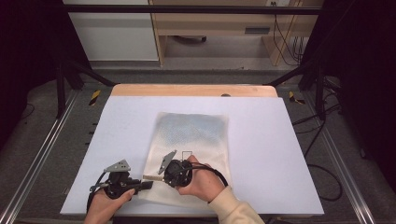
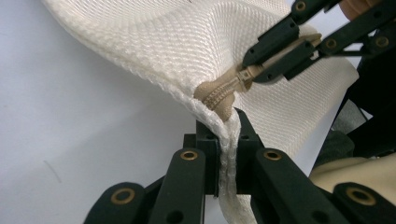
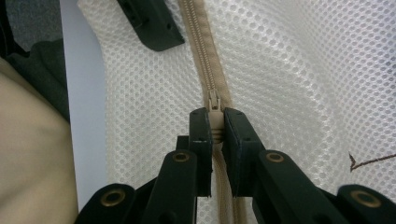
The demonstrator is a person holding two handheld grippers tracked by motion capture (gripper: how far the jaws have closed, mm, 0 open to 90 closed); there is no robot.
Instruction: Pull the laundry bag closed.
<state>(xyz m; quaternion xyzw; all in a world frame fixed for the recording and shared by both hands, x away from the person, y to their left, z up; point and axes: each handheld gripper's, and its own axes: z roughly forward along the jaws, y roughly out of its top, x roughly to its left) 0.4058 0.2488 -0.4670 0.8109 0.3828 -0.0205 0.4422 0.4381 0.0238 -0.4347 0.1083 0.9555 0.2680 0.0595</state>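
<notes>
Cream mesh is what both tools are working on: a flat mesh bag (image 1: pixel 191 140) is lying on the white surface (image 1: pixel 261 140), reaching from the middle toward the near edge, with its beige zipper (image 3: pixel 205 70) running along the near side. At the near left, the left tool (image 2: pixel 229 140) is pinching the bag's corner seam, its jaws pressed together on the doubled edge just below the zipper's end, and the fabric is rising in a lifted fold above them. That hold is probably serving as an anchor, keeping the zipper line taut so the bag is not dragging along when the slider is pulled. Just to its right, the right tool (image 3: pixel 215 126) is clamping the zipper pull (image 3: pixel 214 105), jaws closed on the tab with the teeth running away ahead of it, and the right hand (image 1: pixel 205 179) is resting over the bag's near part. Seen from the left gripper view, that tool is coming in from the upper right and gripping the slider where it is sitting close to the held corner. With the two tools lying near each other along one line, the grips are looking set for a pull in opposite directions along the zipper; which way the slider is meant to travel cannot be told from these pictures
</notes>
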